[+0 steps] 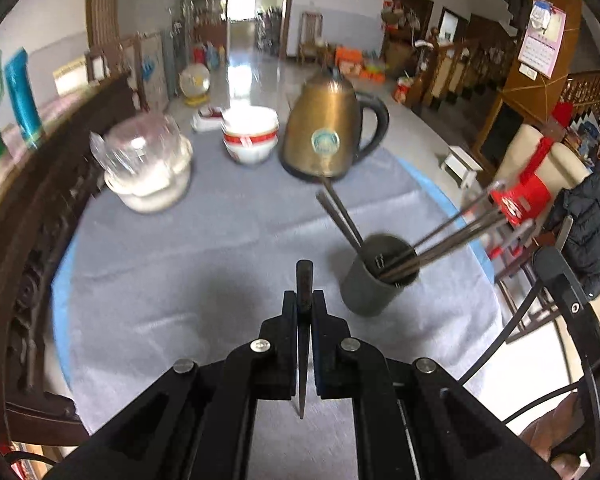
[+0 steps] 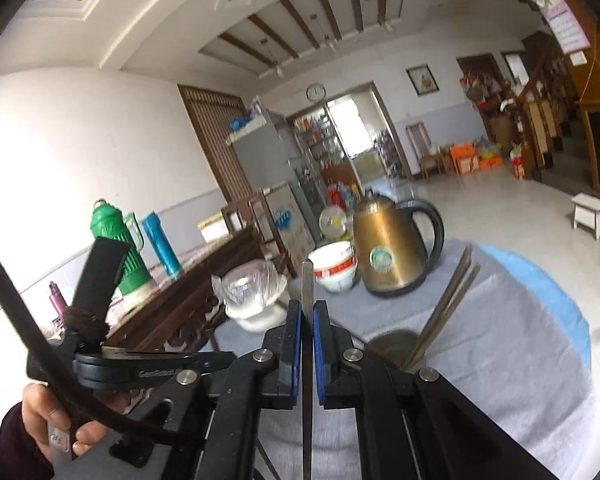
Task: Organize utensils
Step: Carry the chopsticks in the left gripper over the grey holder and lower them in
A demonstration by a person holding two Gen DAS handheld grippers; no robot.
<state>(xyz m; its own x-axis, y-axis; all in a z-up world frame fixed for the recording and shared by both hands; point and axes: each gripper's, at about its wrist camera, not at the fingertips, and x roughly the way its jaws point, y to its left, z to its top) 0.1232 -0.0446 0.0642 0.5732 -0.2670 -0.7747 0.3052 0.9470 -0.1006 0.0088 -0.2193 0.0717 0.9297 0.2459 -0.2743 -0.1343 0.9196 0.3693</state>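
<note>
Each gripper is clenched on one chopstick: the left gripper [image 1: 304, 300] pinches a dark chopstick [image 1: 303, 284], the right gripper [image 2: 307, 312] a grey one [image 2: 307, 280], each stick running back between the fingers towards the camera. The step in hand is judged to be dropping these sticks into the dark cup [image 1: 374, 280] on the desk [image 1: 204, 240], where other chopsticks [image 1: 452, 236] already lean out — some towards the kettle [image 1: 328, 132], most fanned to the right. For a clean drop, a stick would best be tipped upright, its lower end brought over a free part of the cup's mouth, and let go only once inside the rim, so the leaning sticks are not knocked. In the left view the cup stands just right of and beyond the fingertips; in the right view it [image 2: 392, 346] sits low — close to the right finger.
</note>
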